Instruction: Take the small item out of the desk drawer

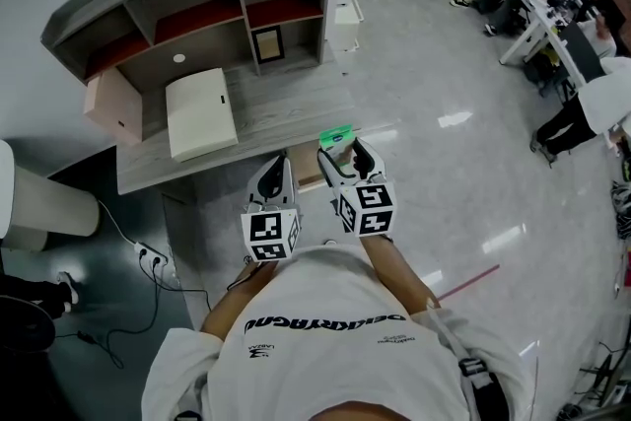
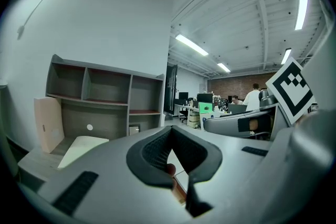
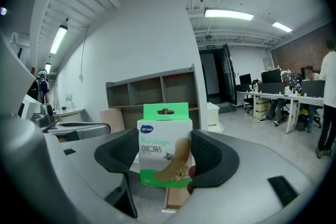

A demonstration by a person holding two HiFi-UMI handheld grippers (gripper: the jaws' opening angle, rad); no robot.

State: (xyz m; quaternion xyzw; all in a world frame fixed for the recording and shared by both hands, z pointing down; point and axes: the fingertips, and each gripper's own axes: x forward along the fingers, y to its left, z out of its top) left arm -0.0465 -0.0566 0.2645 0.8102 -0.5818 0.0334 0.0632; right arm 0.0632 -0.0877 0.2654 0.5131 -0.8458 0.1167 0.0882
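- Left hand-held gripper (image 2: 170, 162): clenched on nothing, idle by the bench (image 1: 266, 113) front edge.
- Right hand-held gripper (image 3: 164, 165): squeezing the bandage box (image 3: 164, 139) just over the open drawer (image 1: 309, 177). I'd hold firm and lift it straight clear.

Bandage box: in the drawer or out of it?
Out. The right tool holds the bandage box upright between its jaws, clear of the drawer.
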